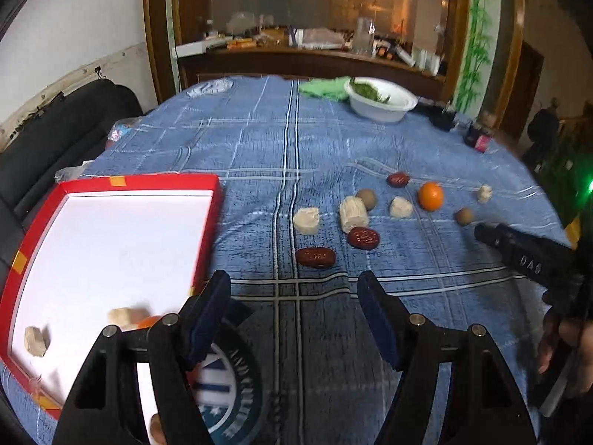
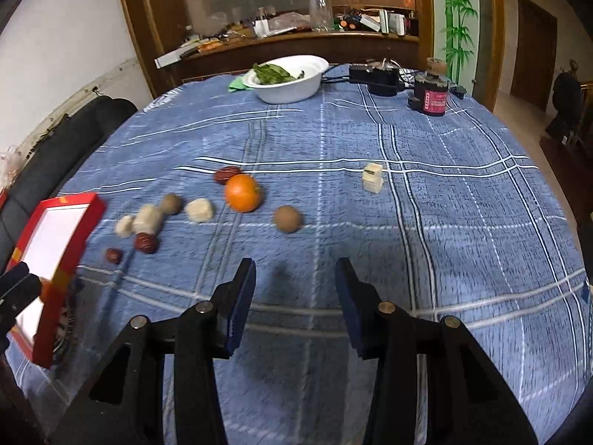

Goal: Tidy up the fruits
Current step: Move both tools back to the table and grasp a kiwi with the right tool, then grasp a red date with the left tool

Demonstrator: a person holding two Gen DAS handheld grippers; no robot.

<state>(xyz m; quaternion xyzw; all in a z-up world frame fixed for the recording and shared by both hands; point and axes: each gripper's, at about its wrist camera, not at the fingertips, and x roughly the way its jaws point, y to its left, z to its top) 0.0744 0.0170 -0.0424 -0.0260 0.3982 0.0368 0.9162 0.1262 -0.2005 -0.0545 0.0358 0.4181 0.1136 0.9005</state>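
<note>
While both my grippers, left (image 1: 294,289) and right (image 2: 294,278), stand apart and empty, sorting is early. Tray (image 1: 207,230), beside my left jaws: two pale chunks, one orange (half hidden). Ahead on the cloth (image 2: 444,222): four pale chunks, three dates, two brown fruits, one orange (image 2: 242,193).

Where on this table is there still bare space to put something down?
Most of the red tray is free, with only a few pieces near its close end. Bare cloth lies between the white bowl and the fruit, and right of the lone pale chunk. It is crowded around the orange, among dates and pale chunks.
</note>
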